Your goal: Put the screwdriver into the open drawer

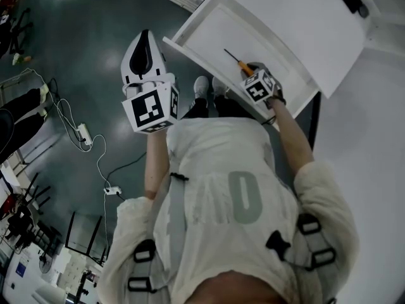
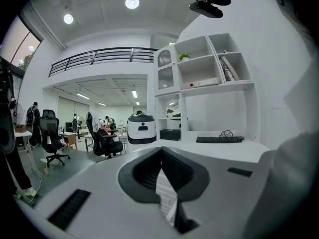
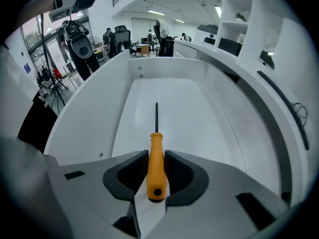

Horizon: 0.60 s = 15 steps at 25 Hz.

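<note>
Now the orange-handled, black-shafted screwdriver (image 3: 156, 166) is clamped by its handle in the right gripper (image 3: 156, 153), low over the floor of the open white drawer (image 3: 169, 69), tip toward the far wall. Well to the left, the left gripper (image 2: 160, 152) has its jaws together on nothing.

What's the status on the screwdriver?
Right hand-held gripper shut on screwdriver, over the open drawer. Left hand-held gripper shut, empty, held aside. Nothing blocking the drawer.

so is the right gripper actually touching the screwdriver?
Touching. The right gripper view shows the right gripper with both jaws closed against the orange handle of the screwdriver, no gap on either side, over the open drawer.
</note>
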### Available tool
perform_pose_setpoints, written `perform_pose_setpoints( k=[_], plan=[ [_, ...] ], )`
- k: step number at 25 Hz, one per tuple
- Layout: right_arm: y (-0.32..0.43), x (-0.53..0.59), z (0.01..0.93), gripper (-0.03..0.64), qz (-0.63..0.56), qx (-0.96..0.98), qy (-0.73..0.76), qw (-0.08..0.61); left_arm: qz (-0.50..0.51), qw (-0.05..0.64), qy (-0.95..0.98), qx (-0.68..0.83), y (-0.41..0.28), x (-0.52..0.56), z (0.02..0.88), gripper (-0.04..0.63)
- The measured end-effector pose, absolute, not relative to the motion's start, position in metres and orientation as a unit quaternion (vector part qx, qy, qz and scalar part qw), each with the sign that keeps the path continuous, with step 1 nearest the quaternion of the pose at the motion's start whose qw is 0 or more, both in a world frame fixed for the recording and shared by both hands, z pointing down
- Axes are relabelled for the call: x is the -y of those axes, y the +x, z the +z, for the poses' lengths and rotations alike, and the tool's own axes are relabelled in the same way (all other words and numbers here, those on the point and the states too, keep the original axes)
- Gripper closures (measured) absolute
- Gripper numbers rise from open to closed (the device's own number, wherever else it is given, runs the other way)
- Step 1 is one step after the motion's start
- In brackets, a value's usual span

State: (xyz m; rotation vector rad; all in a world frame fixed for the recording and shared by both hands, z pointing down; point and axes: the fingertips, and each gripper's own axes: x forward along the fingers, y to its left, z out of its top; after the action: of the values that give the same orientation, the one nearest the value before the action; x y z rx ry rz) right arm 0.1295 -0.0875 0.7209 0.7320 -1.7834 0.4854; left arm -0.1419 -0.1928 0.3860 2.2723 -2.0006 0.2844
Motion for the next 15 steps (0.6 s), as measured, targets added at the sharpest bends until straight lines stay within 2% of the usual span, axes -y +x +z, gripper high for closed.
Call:
perform_pose_setpoints(
  k=[9,15],
  plan=[
    [0.1323,0.0901,0.7152,0.515,0.233,0.742,0.3,0.552,0.091,0.05,0.743,0.661,-0.1421,0.1908,0.386,0.589],
    [0.1298,0.0837,0.7201,0.505,0.293,0.732,0.284,0.546,0.09,0.048,0.746,0.658,-0.1386,0.1902,0.3836,0.589]
  ],
)
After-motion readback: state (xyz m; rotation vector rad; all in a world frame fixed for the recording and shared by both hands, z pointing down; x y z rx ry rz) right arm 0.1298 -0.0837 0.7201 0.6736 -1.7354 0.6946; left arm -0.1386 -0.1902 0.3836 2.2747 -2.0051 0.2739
